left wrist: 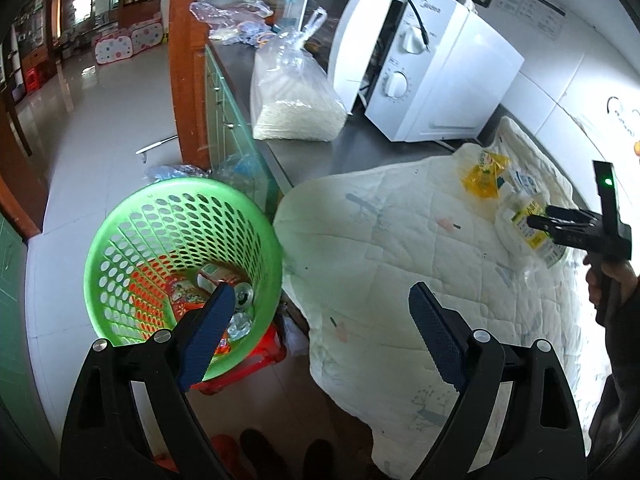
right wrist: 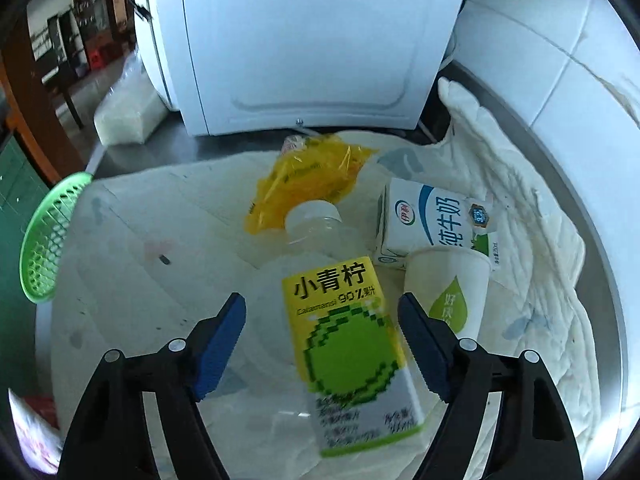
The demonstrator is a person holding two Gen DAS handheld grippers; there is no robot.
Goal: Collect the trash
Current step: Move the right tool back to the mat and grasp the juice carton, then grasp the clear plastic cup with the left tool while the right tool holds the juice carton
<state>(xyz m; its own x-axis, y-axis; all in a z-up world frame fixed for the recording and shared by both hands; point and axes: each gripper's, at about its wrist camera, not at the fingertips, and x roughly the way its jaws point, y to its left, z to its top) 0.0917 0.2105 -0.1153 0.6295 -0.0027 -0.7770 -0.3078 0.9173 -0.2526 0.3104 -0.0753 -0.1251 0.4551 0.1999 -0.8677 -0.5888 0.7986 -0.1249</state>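
Note:
A clear juice bottle [right wrist: 344,320] with a yellow-green label lies on a white quilt [right wrist: 140,240]. My right gripper [right wrist: 320,300] is open, one jaw on each side of the bottle and a small gap at the left pad. Beside the bottle are a yellow wrapper [right wrist: 304,184], a milk carton [right wrist: 424,220] and a paper cup [right wrist: 452,284]. My left gripper [left wrist: 320,292] is open and empty, hanging between the green basket [left wrist: 120,216] and the quilt's edge. The basket holds cans and wrappers. In the left wrist view my right gripper [left wrist: 536,222] points at the bottle [left wrist: 516,220].
A white microwave [left wrist: 432,80] and a bag of rice [left wrist: 292,92] stand on the steel counter [left wrist: 320,152] behind the quilt. The basket rests on a red stool [left wrist: 260,360] on the floor beside the counter. A hand [left wrist: 608,280] holds the right gripper.

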